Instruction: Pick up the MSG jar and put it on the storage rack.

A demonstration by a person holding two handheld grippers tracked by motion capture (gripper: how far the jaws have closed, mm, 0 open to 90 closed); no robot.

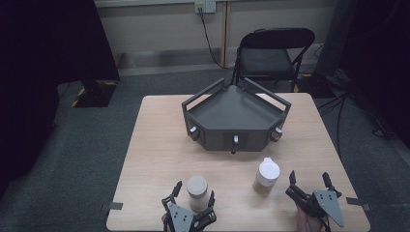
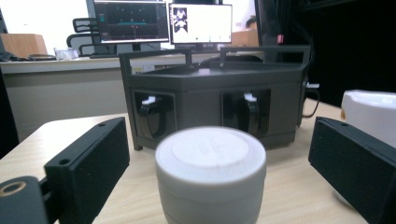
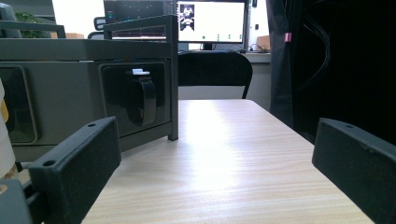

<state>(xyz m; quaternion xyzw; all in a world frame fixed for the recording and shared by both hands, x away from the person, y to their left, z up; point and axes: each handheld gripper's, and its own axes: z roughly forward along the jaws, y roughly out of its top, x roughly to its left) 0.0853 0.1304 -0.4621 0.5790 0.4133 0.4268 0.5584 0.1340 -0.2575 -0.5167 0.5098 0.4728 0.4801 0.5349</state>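
Note:
A short beige jar with a round lid (image 1: pixel 197 189) stands near the table's front edge, and my left gripper (image 1: pixel 194 191) sits around it. In the left gripper view the jar (image 2: pixel 210 172) rises between the two black fingers (image 2: pixel 88 163), with a gap on each side, so the jaws are open. A second jar with a white lid (image 1: pixel 267 175) stands to its right. Further right my right gripper (image 1: pixel 309 177) rests open with only bare tabletop between its fingers (image 3: pixel 74 158).
A dark grey angular box (image 1: pixel 251 137) with latches on its front faces and rails on top stands mid-table, seen close in the right gripper view (image 3: pixel 70 93). A black folding chair (image 1: pixel 273 53) stands behind the wooden table (image 1: pixel 159 145).

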